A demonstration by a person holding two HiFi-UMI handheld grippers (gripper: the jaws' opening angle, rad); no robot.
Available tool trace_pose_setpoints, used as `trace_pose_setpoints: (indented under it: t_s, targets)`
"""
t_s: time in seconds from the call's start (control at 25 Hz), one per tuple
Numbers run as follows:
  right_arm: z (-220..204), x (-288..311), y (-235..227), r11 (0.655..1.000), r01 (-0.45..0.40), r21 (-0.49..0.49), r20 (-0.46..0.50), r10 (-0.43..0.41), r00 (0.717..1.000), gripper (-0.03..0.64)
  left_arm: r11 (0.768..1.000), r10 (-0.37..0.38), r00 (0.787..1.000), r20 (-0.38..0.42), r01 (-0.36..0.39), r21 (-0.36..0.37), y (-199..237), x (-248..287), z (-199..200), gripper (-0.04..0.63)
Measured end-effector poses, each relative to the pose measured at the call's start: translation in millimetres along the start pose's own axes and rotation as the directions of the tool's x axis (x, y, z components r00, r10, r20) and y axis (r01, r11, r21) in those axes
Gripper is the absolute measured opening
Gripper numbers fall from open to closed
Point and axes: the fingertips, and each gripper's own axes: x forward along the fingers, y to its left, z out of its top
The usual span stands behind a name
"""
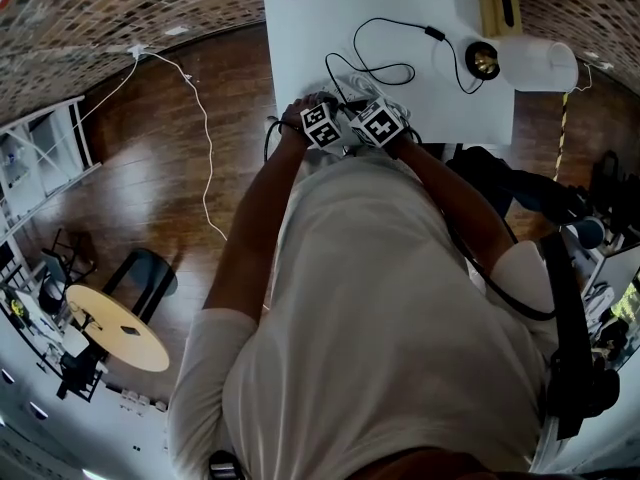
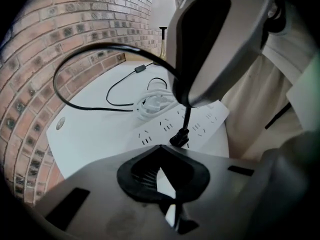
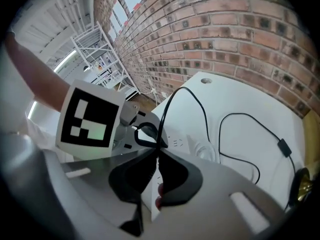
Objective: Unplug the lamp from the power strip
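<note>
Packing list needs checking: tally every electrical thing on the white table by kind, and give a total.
Lamp: 1
Power strip: 1
Black cord: 1
White cord: 1
Total: 4

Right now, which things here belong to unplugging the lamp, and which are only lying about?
For the job:
- lamp
- black cord
- plug
- power strip
- right gripper, shut on the cord

Lying about:
- wooden box
- white floor cable
- round table
- rack
</note>
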Motion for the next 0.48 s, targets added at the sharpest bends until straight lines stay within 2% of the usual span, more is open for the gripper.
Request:
trace_pose_setpoints:
  t_s: [0.24, 0.48]
  targets:
    - [12.9, 8.0, -6.1, 0.999, -0.024, 0.033, -0.015, 0.025, 1.0, 0.014, 1.0, -0.022, 1.0, -0.001, 0.022, 0.009, 1.0, -0.7, -0.4, -0.009]
    - [-6.8, -3.8, 0.7, 0.999, -0.024, 0.035, -0.01, 0.024, 1.0, 0.014, 0.999, -0.046, 0.999, -0.002, 0.046, 0.012, -0.4, 0.2, -1.9, -0.006]
